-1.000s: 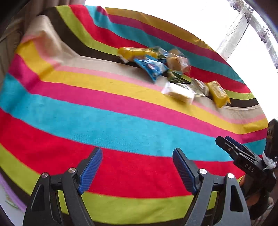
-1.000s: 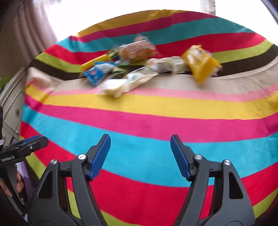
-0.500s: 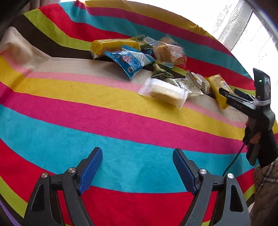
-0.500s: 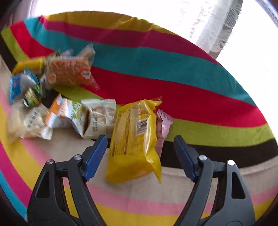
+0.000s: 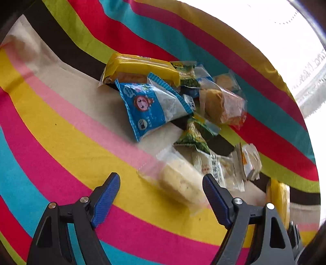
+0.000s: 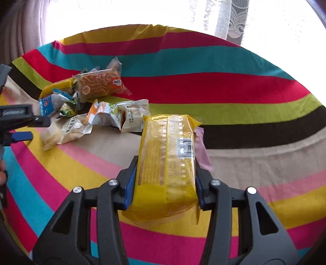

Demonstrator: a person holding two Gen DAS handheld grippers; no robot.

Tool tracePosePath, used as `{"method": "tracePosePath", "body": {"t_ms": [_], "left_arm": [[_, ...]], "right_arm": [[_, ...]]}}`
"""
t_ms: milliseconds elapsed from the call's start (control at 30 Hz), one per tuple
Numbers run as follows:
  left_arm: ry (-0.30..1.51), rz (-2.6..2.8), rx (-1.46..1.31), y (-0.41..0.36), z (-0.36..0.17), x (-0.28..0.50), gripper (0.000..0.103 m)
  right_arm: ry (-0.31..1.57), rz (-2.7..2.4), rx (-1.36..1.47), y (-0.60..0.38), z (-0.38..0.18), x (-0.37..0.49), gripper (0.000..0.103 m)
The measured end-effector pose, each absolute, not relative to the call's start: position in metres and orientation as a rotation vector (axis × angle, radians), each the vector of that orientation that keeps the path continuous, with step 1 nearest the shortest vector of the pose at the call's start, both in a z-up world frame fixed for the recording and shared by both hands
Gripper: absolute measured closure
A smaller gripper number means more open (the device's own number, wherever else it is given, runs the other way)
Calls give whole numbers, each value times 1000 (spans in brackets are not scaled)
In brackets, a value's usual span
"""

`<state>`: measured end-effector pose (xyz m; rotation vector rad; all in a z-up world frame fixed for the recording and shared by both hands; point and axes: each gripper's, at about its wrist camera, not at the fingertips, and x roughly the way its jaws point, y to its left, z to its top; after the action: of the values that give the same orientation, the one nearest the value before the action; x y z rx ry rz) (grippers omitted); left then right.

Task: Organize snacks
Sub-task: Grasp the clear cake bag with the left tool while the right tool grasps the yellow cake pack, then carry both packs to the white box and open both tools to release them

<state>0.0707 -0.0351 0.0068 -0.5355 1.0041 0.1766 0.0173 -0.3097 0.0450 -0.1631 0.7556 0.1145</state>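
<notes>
A pile of wrapped snacks lies on a striped cloth (image 5: 61,142). My left gripper (image 5: 160,178) is open, low over a pale cake in a clear wrapper (image 5: 179,183) that lies between its fingers, nearer the right one. Beyond it lie a blue packet (image 5: 150,106), a long yellow packet (image 5: 138,69), a brown cake in a clear wrapper (image 5: 218,106) and a green packet (image 5: 193,136). My right gripper (image 6: 166,163) is closing, and its pads press both long sides of a yellow biscuit packet (image 6: 167,152). A pink wrapper (image 6: 200,146) lies against that packet's right side.
White and orange packets (image 6: 114,116) lie between the pile and the yellow packet. The left gripper (image 6: 20,122) shows at the left edge of the right wrist view. A bright window with a lace curtain (image 6: 230,18) is behind the cloth's far edge.
My right gripper came up around the yellow biscuit packet and closed on it. My left gripper moved in toward the pile, and the pale cake now lies between its fingers.
</notes>
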Motion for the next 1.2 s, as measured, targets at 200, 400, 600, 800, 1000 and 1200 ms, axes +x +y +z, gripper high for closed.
{"method": "tracePosePath", "body": {"t_ms": [200, 400, 600, 800, 1000, 1200], "left_arm": [[1112, 227, -152, -74, -1, 110, 18], [1090, 214, -29, -44, 1, 59, 10], [1073, 162, -46, -24, 0, 30, 9], [1033, 63, 4, -44, 1, 47, 9], [966, -66, 29, -53, 9, 37, 62], [961, -149, 28, -56, 11, -2, 66]], "right_arm": [[738, 227, -22, -304, 43, -40, 52], [733, 313, 1, -295, 36, -63, 51], [790, 275, -57, -285, 23, -61, 33], [828, 251, -89, -283, 16, -47, 30], [862, 248, -113, -275, 9, -45, 51], [802, 243, -51, -274, 21, -64, 52]]}}
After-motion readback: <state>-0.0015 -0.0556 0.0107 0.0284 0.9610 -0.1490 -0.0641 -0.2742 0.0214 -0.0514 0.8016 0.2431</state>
